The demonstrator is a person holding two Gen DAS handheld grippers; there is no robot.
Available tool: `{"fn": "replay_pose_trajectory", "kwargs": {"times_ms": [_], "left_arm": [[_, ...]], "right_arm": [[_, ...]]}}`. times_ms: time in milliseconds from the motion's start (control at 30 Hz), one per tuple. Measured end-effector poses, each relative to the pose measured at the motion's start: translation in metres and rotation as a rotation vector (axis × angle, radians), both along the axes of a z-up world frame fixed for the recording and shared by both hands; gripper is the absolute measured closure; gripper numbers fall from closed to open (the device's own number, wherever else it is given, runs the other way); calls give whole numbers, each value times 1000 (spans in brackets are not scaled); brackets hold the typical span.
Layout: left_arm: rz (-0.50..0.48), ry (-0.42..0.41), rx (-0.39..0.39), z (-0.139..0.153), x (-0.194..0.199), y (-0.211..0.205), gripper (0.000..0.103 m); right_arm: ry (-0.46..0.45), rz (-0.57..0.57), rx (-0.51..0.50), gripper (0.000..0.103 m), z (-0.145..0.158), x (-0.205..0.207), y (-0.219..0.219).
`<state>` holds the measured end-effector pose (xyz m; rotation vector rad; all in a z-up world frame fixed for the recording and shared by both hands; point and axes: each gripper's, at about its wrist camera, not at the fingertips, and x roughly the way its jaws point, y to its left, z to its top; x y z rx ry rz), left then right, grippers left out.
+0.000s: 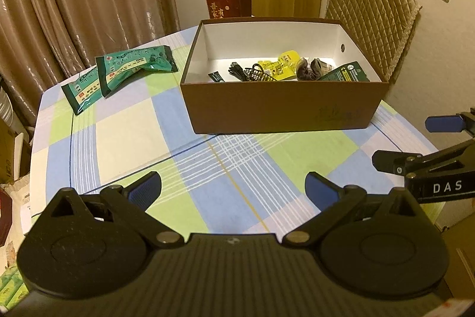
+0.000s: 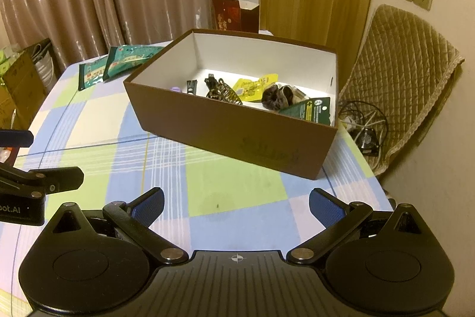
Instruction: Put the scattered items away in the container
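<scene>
With small items already gathered inside the brown box (image 1: 279, 106), two green packets (image 1: 118, 73) left on the table (image 1: 124, 138) at ten o'clock of it; left tongs (image 1: 233, 187) and right tongs (image 2: 236, 204) both spread, empty.

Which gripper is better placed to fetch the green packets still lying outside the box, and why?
Probably the left gripper: the two green packets lie left of the brown box, on its side. The right gripper, also open, faces the box itself.
</scene>
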<state>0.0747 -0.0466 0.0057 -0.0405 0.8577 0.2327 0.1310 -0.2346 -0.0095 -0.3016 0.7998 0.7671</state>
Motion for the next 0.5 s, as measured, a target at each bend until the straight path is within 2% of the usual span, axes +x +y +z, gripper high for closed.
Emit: {"fn": "replay_pose_trajectory", "kwargs": {"times_ms": [500], "left_arm": [[4, 21, -7, -10, 16, -4, 1]], "right_arm": [[20, 3, -13, 2, -8, 17, -3]]}}
